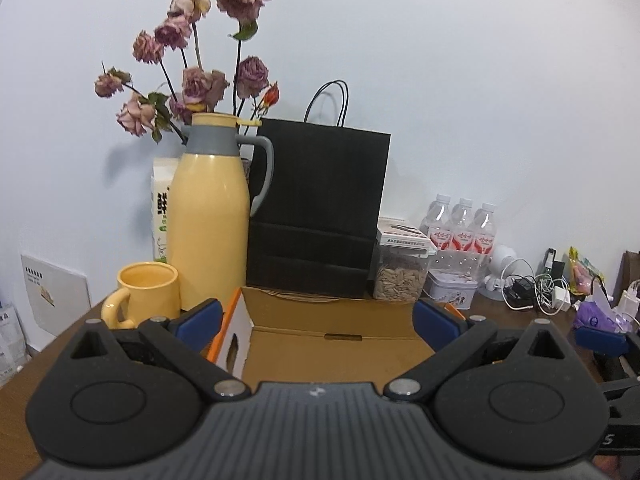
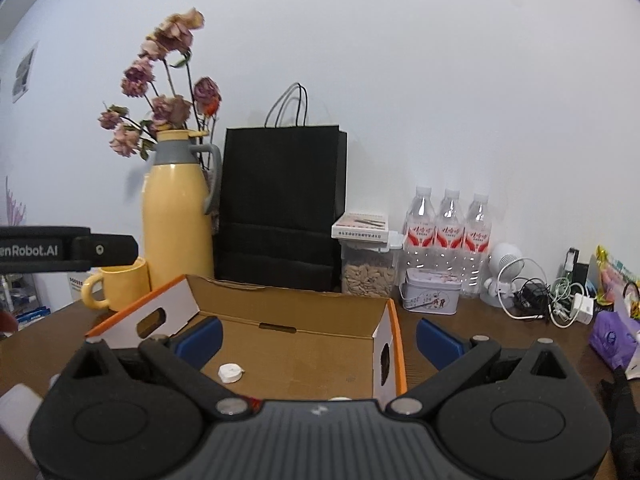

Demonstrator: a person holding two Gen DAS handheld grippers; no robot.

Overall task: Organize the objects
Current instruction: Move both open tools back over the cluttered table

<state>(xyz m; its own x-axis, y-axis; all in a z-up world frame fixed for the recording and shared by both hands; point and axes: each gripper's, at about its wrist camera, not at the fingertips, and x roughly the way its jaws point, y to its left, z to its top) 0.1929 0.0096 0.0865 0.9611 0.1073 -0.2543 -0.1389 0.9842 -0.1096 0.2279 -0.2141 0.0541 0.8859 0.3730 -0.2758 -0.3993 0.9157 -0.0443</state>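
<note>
An open cardboard box point(image 2: 304, 336) sits at the center of a cluttered wooden desk point(image 2: 472, 332), a small white round object point(image 2: 231, 372) lying on its floor toward 7 o'clock in the right wrist view. Both claws hang wide apart and hold nothing: the right claw point(image 2: 318, 338) straddles the box's right end wall, the left claw point(image 1: 318, 322) frames the box interior. Behind the box, at 12 o'clock, stands a black paper bag point(image 2: 280, 204); at 10 o'clock, a yellow thermos point(image 2: 178, 216) and yellow mug point(image 2: 120, 284); at 2 o'clock, a jar of seeds point(image 2: 368, 276), a tin point(image 2: 430, 296), three water bottles point(image 2: 448, 236) and tangled chargers point(image 2: 552, 300). The sorting appears to be between picks; the next move likely calls for choosing a loose item and closing on it squarely.
</note>
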